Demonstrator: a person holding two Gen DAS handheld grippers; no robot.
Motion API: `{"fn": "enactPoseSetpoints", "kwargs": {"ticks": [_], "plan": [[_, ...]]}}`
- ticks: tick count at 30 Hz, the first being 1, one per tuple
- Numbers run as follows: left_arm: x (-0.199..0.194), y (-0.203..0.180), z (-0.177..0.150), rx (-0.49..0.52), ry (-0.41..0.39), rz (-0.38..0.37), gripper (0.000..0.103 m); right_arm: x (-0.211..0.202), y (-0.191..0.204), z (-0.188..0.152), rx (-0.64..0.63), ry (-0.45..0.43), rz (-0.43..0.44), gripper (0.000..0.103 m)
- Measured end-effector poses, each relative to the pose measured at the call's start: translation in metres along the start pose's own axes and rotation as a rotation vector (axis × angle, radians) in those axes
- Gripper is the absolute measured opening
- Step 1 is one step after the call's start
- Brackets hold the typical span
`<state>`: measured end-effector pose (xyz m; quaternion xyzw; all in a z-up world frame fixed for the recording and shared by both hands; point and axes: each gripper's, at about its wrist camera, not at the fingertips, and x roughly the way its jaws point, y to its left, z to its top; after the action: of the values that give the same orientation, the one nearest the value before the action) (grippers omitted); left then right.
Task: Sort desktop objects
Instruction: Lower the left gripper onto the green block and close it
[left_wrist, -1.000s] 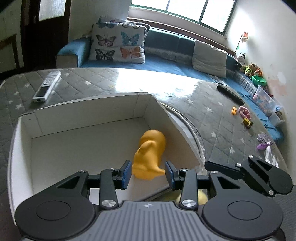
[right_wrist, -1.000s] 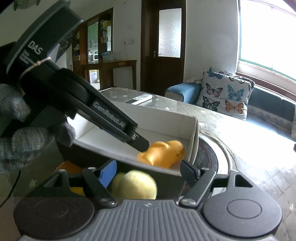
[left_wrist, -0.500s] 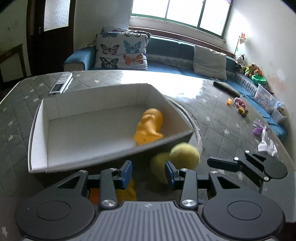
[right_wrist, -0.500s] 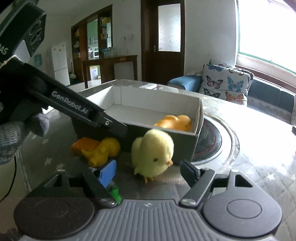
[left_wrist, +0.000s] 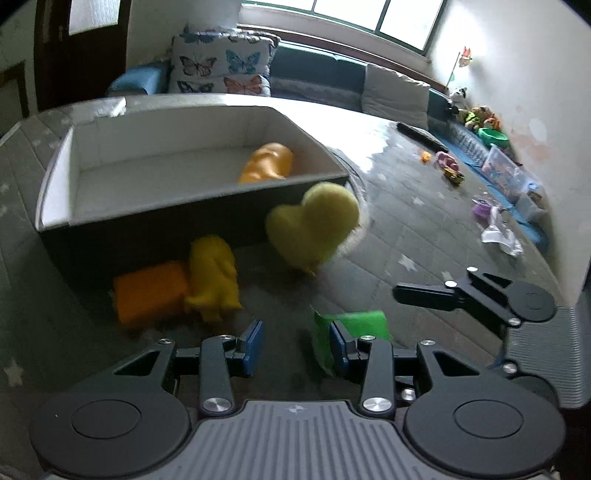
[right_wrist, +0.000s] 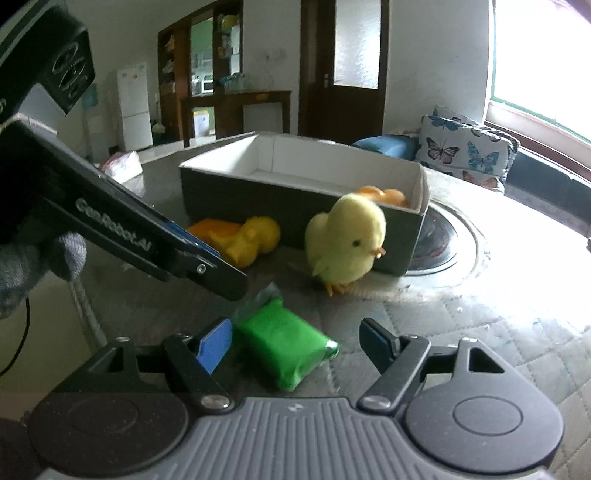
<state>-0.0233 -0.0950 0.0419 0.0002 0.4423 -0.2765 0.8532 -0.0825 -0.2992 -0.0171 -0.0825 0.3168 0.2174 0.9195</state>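
A grey box with white inside (left_wrist: 155, 218) (right_wrist: 280, 201) holds an orange toy (left_wrist: 267, 162) (right_wrist: 384, 195). In front of it stand a pale yellow plush chick (left_wrist: 314, 225) (right_wrist: 345, 240), a yellow rubber duck (left_wrist: 214, 277) (right_wrist: 251, 240) and an orange block (left_wrist: 149, 291) (right_wrist: 210, 226). A green packet (left_wrist: 354, 325) (right_wrist: 284, 341) lies nearest. My left gripper (left_wrist: 295, 347) is open and empty, the packet beside its right finger. My right gripper (right_wrist: 295, 347) is open, the packet between its fingers, untouched.
The table has a grey quilted cover with stars (left_wrist: 413, 221) and a round recessed hob (right_wrist: 443, 240) beside the box. Small toys (left_wrist: 448, 166) lie at the far right edge. A sofa with butterfly cushions (left_wrist: 221, 70) stands behind the table.
Both grippers have pulled back and down from the box. The orange toy now lies inside the box; the chick, duck, orange block and green packet have come into view.
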Motion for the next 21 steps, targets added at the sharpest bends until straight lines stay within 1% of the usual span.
{"fn": "enactPoseSetpoints", "kwargs": {"ticks": [3,5,8,11,13,16,17,19,21], "plan": [[0.001,-0.001,-0.005,-0.007,0.014,-0.02,0.041,0.002,0.003,-0.005,0.002,0.02,0.002,0.078],[0.004,0.0,-0.006,-0.018,0.022,-0.047,0.041,0.003,0.004,-0.007,0.0,0.029,0.003,0.077],[0.008,0.0,-0.005,-0.029,0.029,-0.063,0.041,0.005,0.004,-0.009,-0.001,0.038,-0.004,0.076],[0.012,0.001,-0.005,-0.034,0.035,-0.082,0.041,0.008,0.003,-0.01,0.01,0.036,0.001,0.072],[0.016,0.001,-0.003,-0.04,0.041,-0.094,0.041,0.009,0.002,-0.01,0.019,0.037,0.004,0.068],[0.02,0.005,-0.001,-0.058,0.053,-0.114,0.041,0.011,0.001,-0.009,0.025,0.036,0.006,0.065],[0.021,0.006,0.0,-0.065,0.055,-0.121,0.041,0.011,0.001,-0.009,0.028,0.035,0.007,0.062],[0.023,0.007,0.001,-0.078,0.058,-0.131,0.041,0.012,0.0,-0.009,0.036,0.034,0.012,0.06],[0.024,0.008,0.0,-0.081,0.06,-0.144,0.038,0.011,0.001,-0.009,0.032,0.035,0.01,0.059]]}}
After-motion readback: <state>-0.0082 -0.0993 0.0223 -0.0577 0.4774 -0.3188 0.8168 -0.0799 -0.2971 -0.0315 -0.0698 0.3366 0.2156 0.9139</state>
